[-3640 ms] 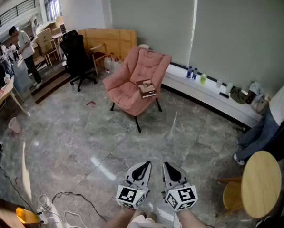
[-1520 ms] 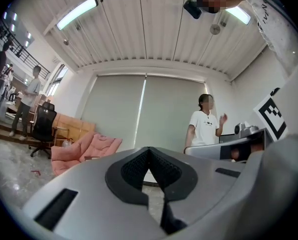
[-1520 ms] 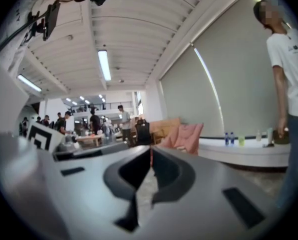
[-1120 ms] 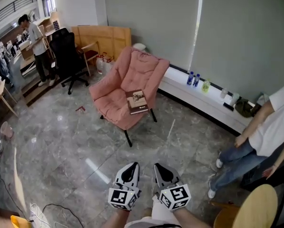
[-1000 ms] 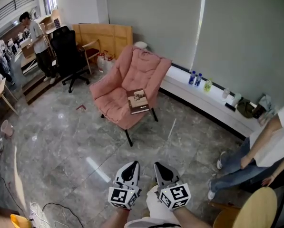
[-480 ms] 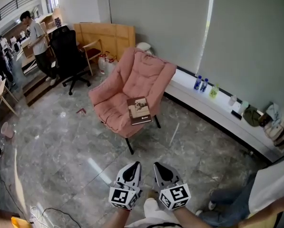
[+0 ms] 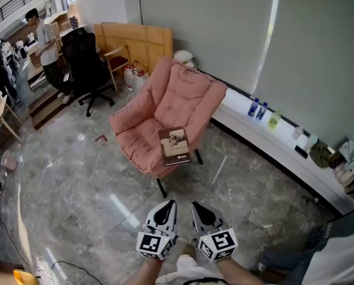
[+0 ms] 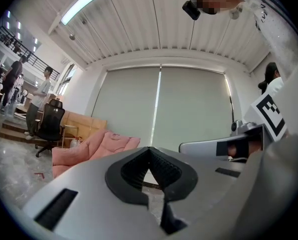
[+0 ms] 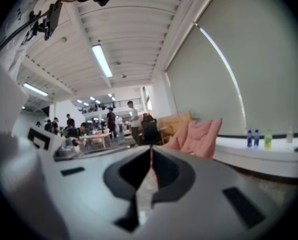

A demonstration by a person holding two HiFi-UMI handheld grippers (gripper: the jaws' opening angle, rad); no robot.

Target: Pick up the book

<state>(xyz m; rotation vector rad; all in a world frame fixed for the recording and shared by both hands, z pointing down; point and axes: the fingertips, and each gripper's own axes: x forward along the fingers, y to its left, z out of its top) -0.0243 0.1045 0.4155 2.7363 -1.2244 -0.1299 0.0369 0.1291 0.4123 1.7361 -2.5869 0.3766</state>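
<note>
The book (image 7: 174,146) lies flat on the pink armchair (image 7: 185,94) seat, at twelve o'clock from both claws. The left claw (image 7: 165,210) and right claw (image 7: 201,211) are pressed together (nothing between them), side by side over the marble floor (image 7: 76,183).

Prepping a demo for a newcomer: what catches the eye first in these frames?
The pink armchair stands out at the centre of the grey marble floor, with a book lying flat at the front of its seat. Next come the left claw and the right claw at the bottom of the head view, side by side, both shut and empty, well short of the chair.
</note>
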